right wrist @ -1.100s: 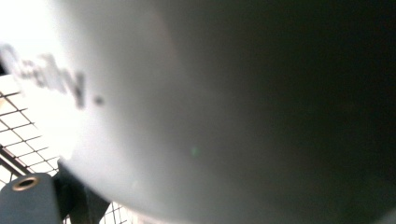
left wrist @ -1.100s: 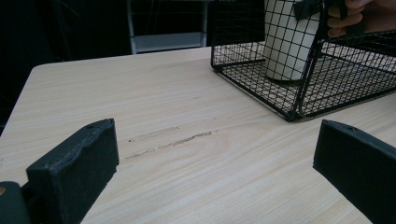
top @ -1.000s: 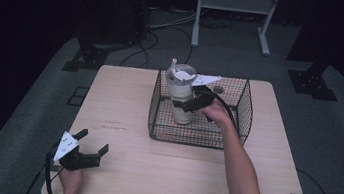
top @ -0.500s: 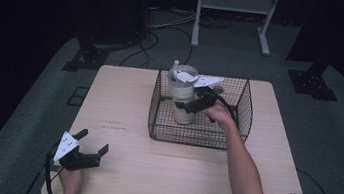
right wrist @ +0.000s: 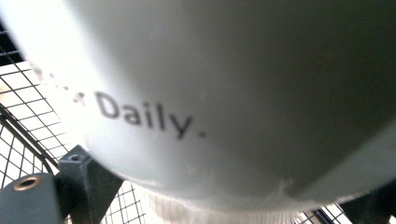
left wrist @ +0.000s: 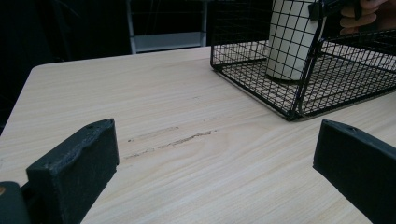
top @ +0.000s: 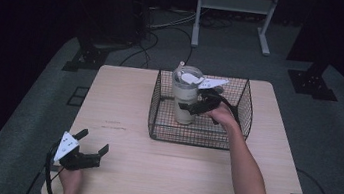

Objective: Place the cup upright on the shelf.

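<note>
One smooth white tumbler (top: 185, 96) stands upright in black wire basket (top: 245, 118)

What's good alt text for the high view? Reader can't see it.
Seen from above, the right gripper clasps a tall white tumbler standing upright inside a black wire basket on a light wooden table. The left gripper rests open near the table's front left corner, holding nothing.

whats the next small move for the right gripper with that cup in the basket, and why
Probably lift straight up. The right gripper has its jaws around the white tumbler, which stands upright inside the wire basket, so it must clear the rim before going sideways. The left gripper rests open near the table edge, out of the way.
</note>
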### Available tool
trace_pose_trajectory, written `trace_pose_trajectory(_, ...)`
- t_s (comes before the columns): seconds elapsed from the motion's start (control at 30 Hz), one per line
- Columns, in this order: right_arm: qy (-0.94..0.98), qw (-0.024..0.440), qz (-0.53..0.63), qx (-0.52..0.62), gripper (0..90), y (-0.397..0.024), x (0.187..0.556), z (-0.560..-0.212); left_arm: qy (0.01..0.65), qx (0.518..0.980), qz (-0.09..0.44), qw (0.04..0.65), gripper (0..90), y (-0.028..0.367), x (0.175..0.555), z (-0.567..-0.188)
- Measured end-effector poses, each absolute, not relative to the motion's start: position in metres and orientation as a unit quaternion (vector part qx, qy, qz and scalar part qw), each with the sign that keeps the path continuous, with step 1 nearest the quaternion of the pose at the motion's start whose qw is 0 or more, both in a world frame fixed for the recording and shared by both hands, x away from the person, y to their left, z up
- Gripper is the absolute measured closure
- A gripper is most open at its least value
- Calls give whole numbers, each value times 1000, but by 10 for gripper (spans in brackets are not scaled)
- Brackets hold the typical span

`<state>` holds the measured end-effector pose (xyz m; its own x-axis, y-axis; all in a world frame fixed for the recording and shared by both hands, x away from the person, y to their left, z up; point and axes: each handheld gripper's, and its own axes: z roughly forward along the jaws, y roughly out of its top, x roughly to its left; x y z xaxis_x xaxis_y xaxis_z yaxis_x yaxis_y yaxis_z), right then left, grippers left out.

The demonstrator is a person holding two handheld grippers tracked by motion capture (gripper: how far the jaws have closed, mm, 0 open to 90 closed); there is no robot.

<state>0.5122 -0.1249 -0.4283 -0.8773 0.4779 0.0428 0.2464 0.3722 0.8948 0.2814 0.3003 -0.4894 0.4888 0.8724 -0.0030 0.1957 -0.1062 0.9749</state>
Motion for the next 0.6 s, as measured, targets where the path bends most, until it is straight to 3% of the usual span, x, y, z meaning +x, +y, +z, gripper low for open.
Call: trace_pose_trajectory(0.6, 823, 110, 514, 215, 83, -135, 508, -429, 395, 676, 315, 537, 0, 300, 281, -489)
